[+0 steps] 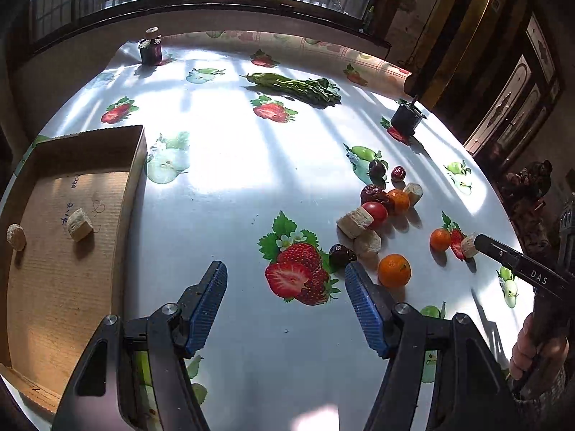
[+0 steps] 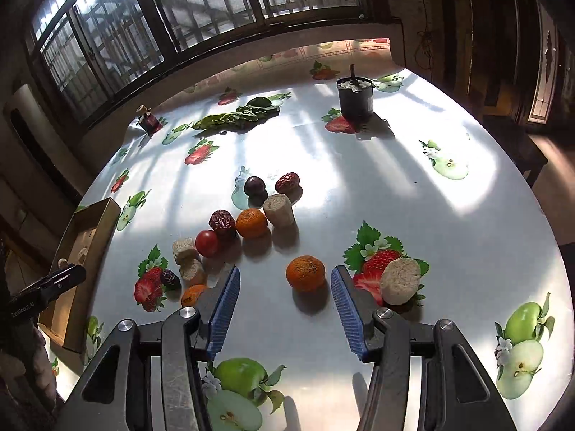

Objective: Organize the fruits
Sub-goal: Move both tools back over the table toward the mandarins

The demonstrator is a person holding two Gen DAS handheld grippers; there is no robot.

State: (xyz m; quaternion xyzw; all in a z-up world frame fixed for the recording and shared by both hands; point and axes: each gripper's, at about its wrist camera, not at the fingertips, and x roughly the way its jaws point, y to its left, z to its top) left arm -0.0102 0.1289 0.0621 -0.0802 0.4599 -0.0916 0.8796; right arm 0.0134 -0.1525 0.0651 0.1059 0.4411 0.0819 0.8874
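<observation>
On the desk (image 1: 233,165) we have two pale chunks in the cardboard box (image 1: 64,237), while the tangerines (image 2: 306,273), dates and tomato lie loose. Our left gripper (image 1: 285,282) and right gripper (image 2: 285,289) both hang half open, empty. Greens (image 1: 294,86) and a dark pot (image 2: 355,97) stand clear.

Three oranges (image 2: 306,273); three red dates (image 2: 222,221); two dark plums (image 2: 254,185); one tomato (image 2: 207,243); six beige chunks (image 2: 279,209); one box (image 1: 54,280).
</observation>
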